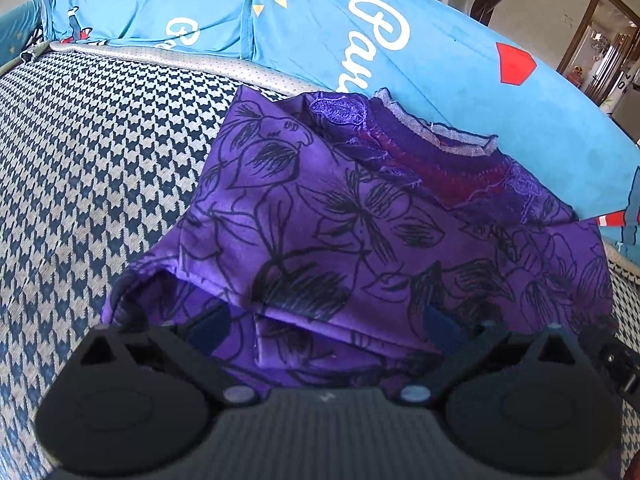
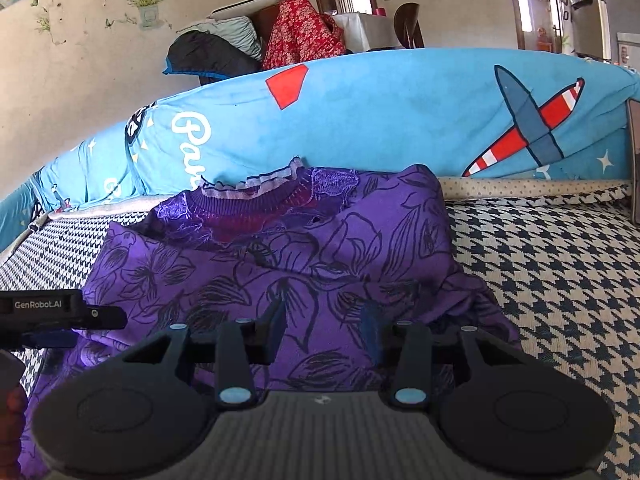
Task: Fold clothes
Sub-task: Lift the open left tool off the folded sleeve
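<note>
Purple floral top (image 1: 352,216) lying half-folded on the checked sofa seat (image 1: 100,152). Soft, floppy, light; best grabbed at the hem corners. Left gripper (image 1: 326,326) spread wide, empty. Right gripper (image 2: 326,320) part-closed, maybe pinching cloth, can't tell.

Houndstooth seat cover (image 1: 100,152), blue airplane-print cushion (image 2: 400,120), red floral cloth (image 2: 300,32) behind.

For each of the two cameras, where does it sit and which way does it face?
Left wrist: sits on the left tongs, looks down and forward at the purple floral garment on the houndstooth sofa seat; its own wide-open fingers show.
Right wrist: sits on the right tongs, faces the garment's frilled collar and the blue airplane-print cushion cover; its partly closed fingers and the left tongs at the left edge show.
Shared: garment, seat, cushion cover.
</note>
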A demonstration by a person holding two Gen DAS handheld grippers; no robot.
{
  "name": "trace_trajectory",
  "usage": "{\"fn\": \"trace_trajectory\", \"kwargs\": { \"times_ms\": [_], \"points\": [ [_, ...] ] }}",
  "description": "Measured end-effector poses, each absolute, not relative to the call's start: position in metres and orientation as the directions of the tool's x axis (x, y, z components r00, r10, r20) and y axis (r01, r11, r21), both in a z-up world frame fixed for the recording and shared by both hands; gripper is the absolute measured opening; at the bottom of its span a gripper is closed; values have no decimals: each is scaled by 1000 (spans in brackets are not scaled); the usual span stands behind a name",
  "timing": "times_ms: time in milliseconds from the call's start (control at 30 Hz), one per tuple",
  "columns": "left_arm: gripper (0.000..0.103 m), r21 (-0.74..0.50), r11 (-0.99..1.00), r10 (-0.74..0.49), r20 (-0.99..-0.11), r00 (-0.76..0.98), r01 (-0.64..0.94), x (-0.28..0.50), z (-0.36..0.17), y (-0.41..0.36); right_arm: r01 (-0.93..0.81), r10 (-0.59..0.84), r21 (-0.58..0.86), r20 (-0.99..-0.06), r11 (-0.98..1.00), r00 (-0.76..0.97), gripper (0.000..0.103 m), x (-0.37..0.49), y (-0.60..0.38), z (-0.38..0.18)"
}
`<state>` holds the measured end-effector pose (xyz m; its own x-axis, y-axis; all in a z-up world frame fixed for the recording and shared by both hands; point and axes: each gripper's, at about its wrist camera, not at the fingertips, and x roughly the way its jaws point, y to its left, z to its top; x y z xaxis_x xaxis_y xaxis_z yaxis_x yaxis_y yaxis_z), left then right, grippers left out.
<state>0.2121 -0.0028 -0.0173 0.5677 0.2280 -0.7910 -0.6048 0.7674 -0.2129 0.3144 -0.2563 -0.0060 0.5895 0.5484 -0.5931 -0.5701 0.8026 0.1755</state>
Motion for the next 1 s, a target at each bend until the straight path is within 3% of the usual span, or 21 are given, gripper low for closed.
{"fn": "trace_trajectory", "kwargs": {
  "times_ms": [233,800,1000],
  "points": [
    [103,-157,745,232,-850,473,-648,214,-37,9,-536,455,120,-699,836,553,41,324,-241,-25],
    [103,-64,782,286,-847,448,-620,213,-40,-1,-541,469,123,-676,832,568,42,320,-244,-16],
    [103,-9,806,334,-818,468,-592,210,-30,-11,-528,466,104,-632,843,620,56,323,-251,-3]
  ]
}}
